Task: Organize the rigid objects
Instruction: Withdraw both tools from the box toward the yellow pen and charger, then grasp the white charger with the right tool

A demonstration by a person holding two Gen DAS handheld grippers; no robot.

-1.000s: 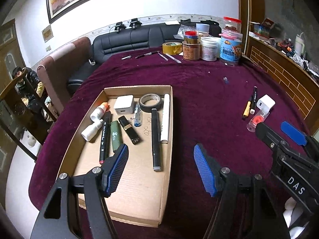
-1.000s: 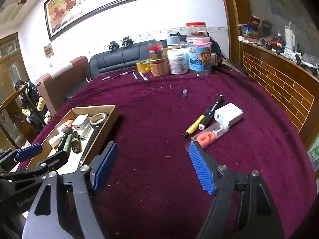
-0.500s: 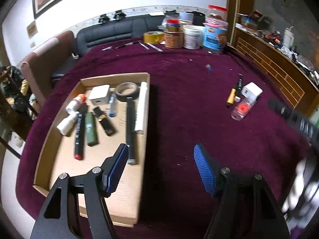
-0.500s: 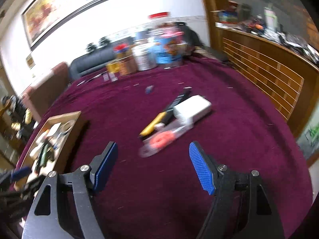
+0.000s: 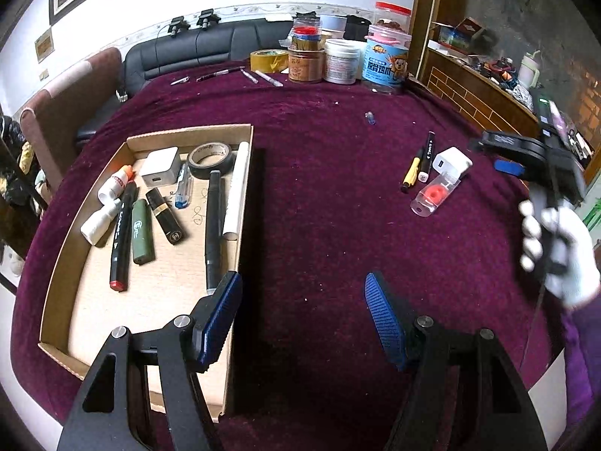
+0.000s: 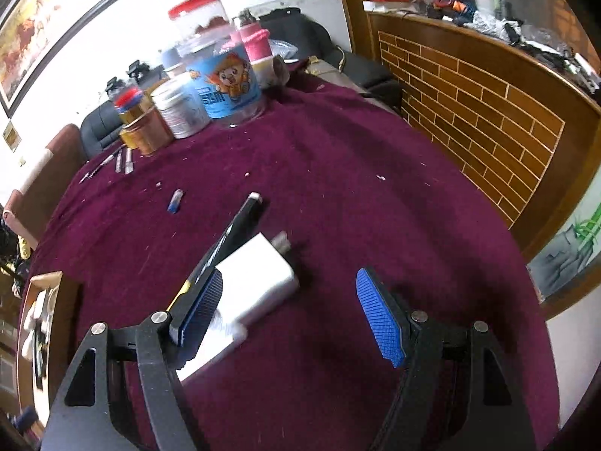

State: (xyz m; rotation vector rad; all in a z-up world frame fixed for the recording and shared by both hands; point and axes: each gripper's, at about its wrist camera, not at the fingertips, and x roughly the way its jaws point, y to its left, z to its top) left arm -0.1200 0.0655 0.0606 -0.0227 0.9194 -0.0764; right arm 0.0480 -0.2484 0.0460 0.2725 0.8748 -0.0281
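A cardboard tray point(image 5: 60, 263) on the maroon table holds markers, a white charger, a tape roll and small bottles. My left gripper point(image 5: 302, 310) is open and empty, hovering by the tray's right wall. On the right lie a white charger point(image 5: 450, 160), a black marker point(image 5: 427, 154), a yellow pen point(image 5: 410, 171) and a clear case with a red ring point(image 5: 432, 195). My right gripper point(image 6: 289, 312) is open just above that charger point(image 6: 259, 278), its left finger over the charger's left side; the marker point(image 6: 236, 225) lies beside it. The right gripper also shows in the left wrist view point(image 5: 526, 154).
Jars, tins and a tape roll point(image 5: 268, 60) stand at the table's far edge, with pens point(image 5: 263, 77) near them. A small blue item point(image 5: 370, 117) lies mid-table. A wooden counter point(image 6: 488, 112) borders the right side. A sofa and chair stand behind the table.
My right gripper has moved forward and right, down close to the white charger. My left gripper shifted slightly right of the tray. Both stay open.
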